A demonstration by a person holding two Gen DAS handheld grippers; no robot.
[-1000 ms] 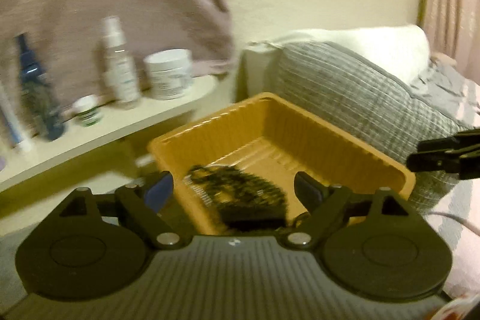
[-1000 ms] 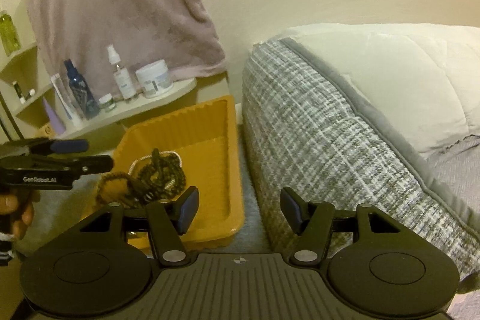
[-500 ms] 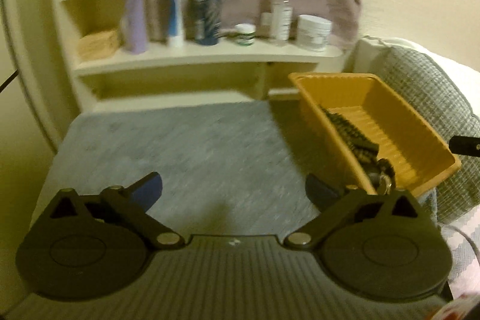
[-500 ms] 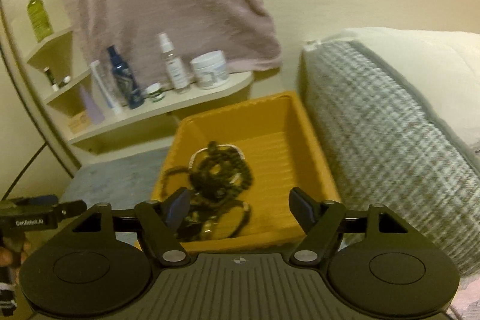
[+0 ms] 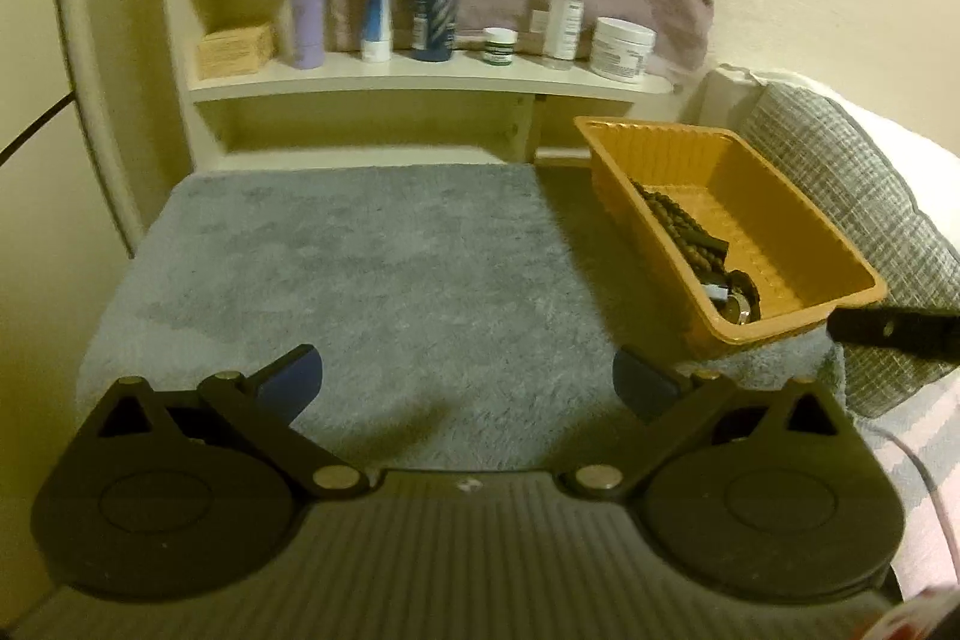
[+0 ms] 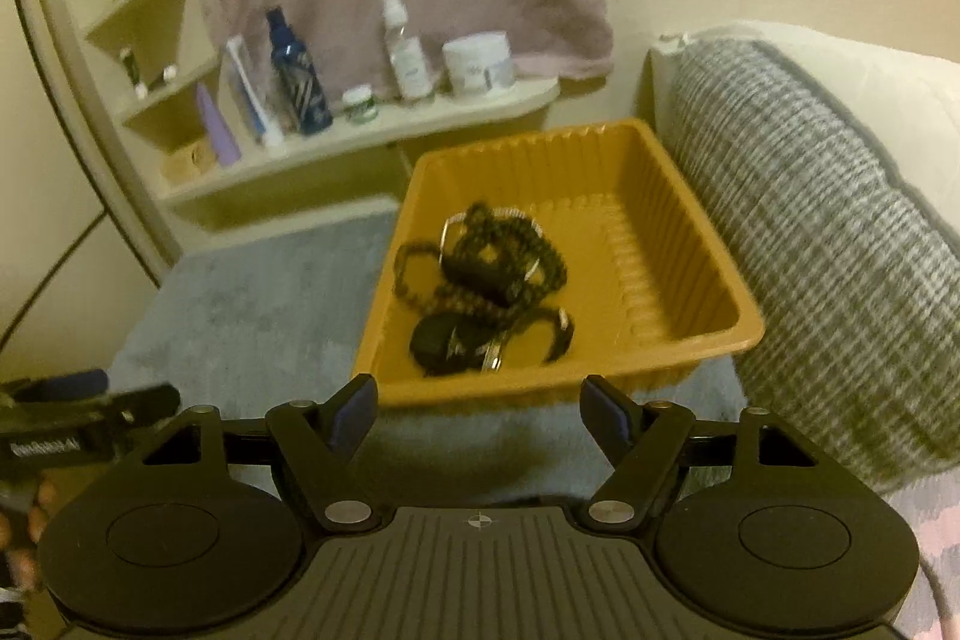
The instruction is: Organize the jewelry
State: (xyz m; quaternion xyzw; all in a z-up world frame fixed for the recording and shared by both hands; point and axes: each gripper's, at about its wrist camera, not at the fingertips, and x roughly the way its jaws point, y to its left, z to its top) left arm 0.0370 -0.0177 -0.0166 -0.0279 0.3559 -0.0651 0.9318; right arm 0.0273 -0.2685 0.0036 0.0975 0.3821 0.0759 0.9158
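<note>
Right gripper (image 6: pixel 477 415), jaws apart and empty, hangs just near of the orange tray (image 6: pixel 714 244) where my tangled bead necklaces (image 6: pixel 492 268) lie straight ahead; left gripper (image 5: pixel 467 379), also apart, sits farther left.

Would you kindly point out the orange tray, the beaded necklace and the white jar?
orange tray (image 6: pixel 690 340): right wrist view, near rim.
beaded necklace (image 6: pixel 540 256): right wrist view, bead loop.
white jar (image 5: pixel 621 51): left wrist view, side.

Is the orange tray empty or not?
Not empty: the orange tray holds dark bead strings and a dark round piece.
</note>
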